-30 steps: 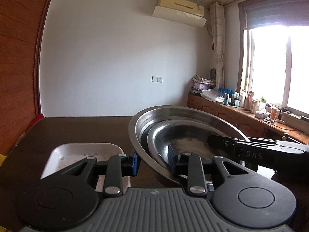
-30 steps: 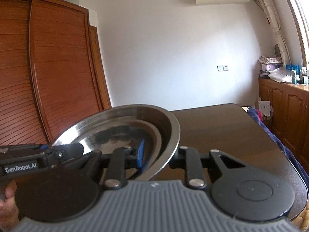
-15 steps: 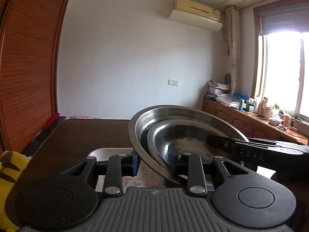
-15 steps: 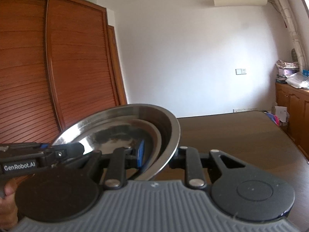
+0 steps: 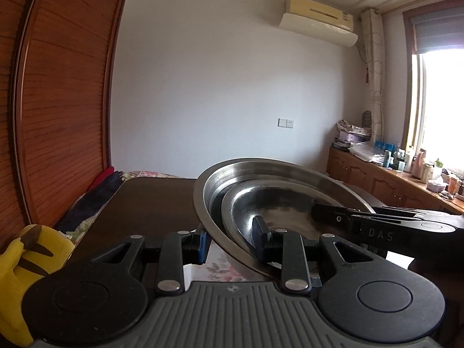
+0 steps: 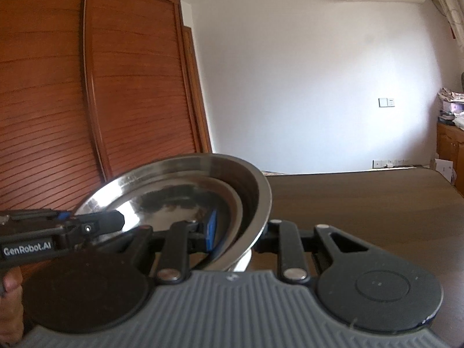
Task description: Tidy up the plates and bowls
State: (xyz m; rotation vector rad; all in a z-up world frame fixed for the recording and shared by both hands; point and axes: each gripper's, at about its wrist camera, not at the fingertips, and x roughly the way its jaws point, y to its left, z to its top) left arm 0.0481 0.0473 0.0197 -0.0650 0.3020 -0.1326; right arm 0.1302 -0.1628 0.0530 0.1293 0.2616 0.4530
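The nested steel bowls (image 5: 278, 203) are clamped at opposite rims by the left gripper (image 5: 232, 243) and right gripper (image 6: 237, 232) — carried across the dark table (image 6: 362, 203), the white tray left behind, seemingly mid-transfer.

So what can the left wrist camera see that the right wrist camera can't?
Only the left wrist view shows the bright window, the yellow plush toy with dark stripes and the cluttered wooden counter.

Only the right wrist view shows a person's hand and the whole front of the brown slatted wooden wardrobe.

Both show the two nested shiny steel bowls, gripped at opposite rims by the left hand-held gripper and the right hand-held gripper, plus the dark wooden table and the white wall air conditioner.
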